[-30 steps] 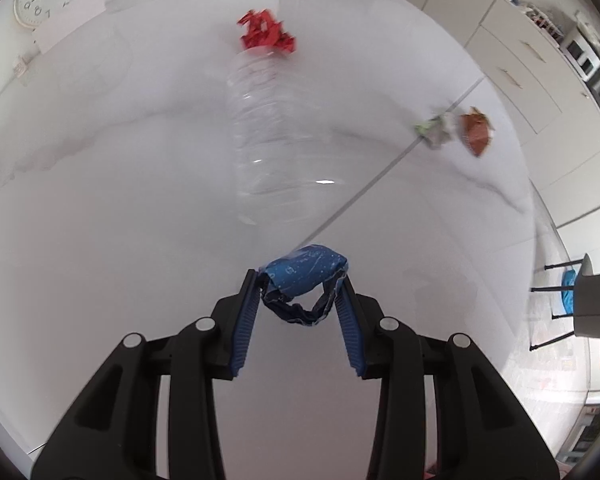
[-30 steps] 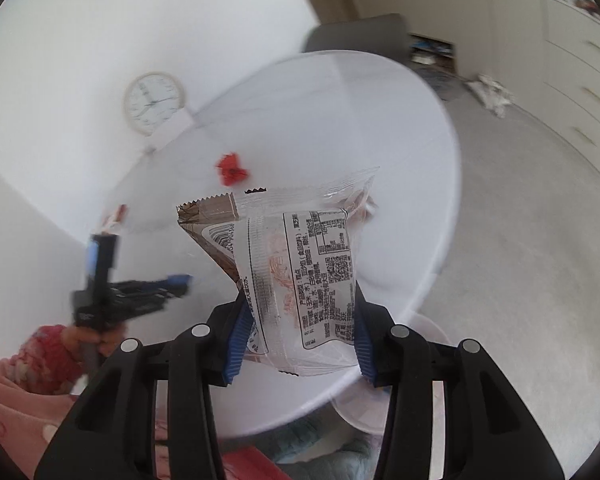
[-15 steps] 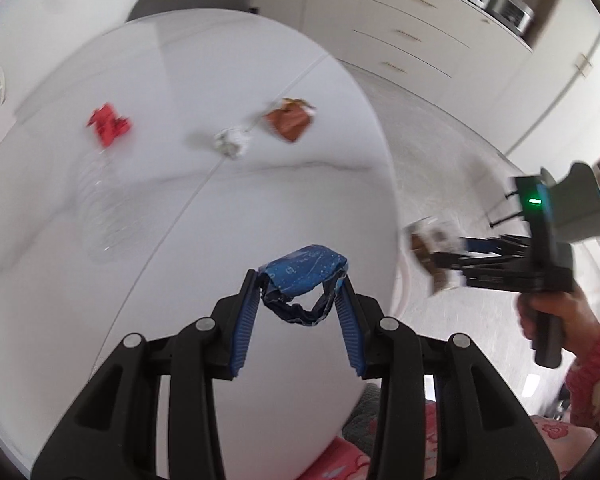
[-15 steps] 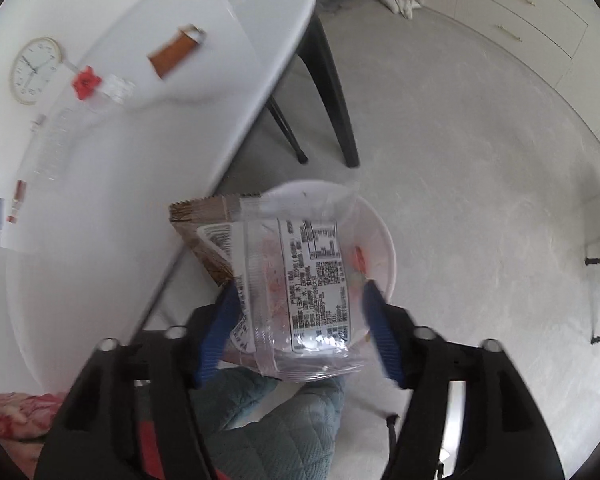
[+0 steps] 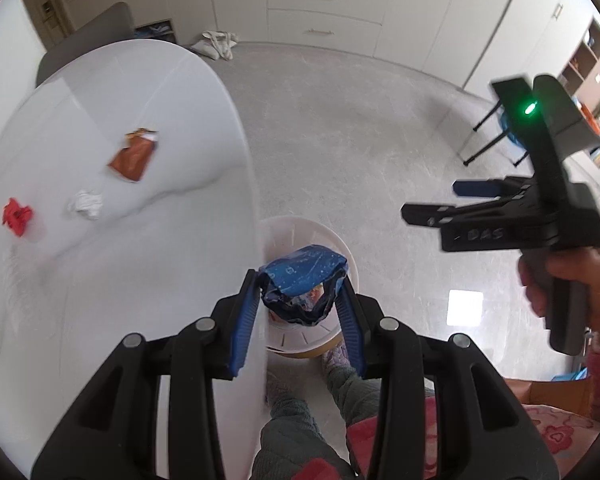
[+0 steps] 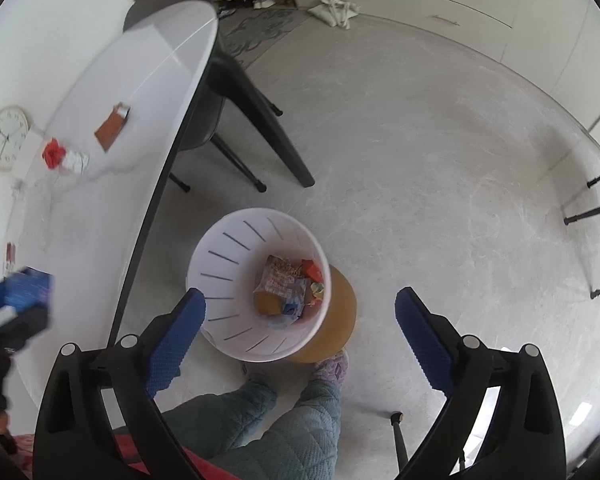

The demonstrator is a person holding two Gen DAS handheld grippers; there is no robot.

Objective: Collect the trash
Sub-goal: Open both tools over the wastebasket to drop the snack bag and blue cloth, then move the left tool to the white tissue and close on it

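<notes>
My left gripper (image 5: 300, 292) is shut on a crumpled blue wrapper (image 5: 304, 272) and holds it over the table's edge, above the white trash bin (image 5: 332, 240). My right gripper (image 6: 300, 312) is open and empty above the same bin (image 6: 224, 252), which stands on the floor and holds the clear snack packet (image 6: 276, 284) among other wrappers. The right gripper also shows in the left wrist view (image 5: 452, 200). On the white table (image 5: 100, 280) lie a brown wrapper (image 5: 134, 156), a white paper ball (image 5: 86, 204) and a red crumpled wrapper (image 5: 17, 216).
A dark chair (image 6: 236, 92) stands under the table. The person's legs and slippers (image 6: 332, 364) are right by the bin. A wall clock (image 6: 6, 136) hangs left. Cabinets (image 5: 328, 4) and a cloth bag (image 5: 216, 44) stand at the far side of the floor.
My right gripper opened and dropped the clear snack packet into the bin. My left gripper swung with the blue wrapper from over the table to above the bin.
</notes>
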